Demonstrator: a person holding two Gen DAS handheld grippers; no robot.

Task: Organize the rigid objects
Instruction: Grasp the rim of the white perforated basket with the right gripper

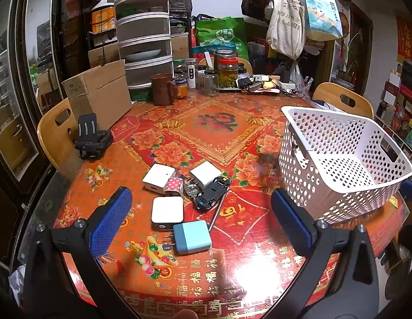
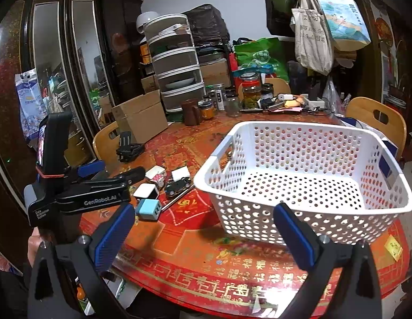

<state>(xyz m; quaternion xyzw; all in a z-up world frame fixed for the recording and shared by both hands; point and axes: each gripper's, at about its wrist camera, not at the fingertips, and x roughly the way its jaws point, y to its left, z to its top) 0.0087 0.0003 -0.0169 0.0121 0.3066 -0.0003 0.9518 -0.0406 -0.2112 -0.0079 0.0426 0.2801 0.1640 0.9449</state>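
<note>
A heap of small items lies on the red patterned table: a light-blue charger, a white square charger, two more white chargers, a pink dotted piece, a black toy car and a thin metal rod. An empty white perforated basket stands to their right. My left gripper is open, hovering just before the heap. My right gripper is open in front of the basket's near wall, holding nothing. The right wrist view also shows the left gripper's black body.
A cardboard box, a black phone stand, a brown mug, glass jars and a stacked drawer unit crowd the table's far side. Wooden chairs flank it. A dark cabinet stands left.
</note>
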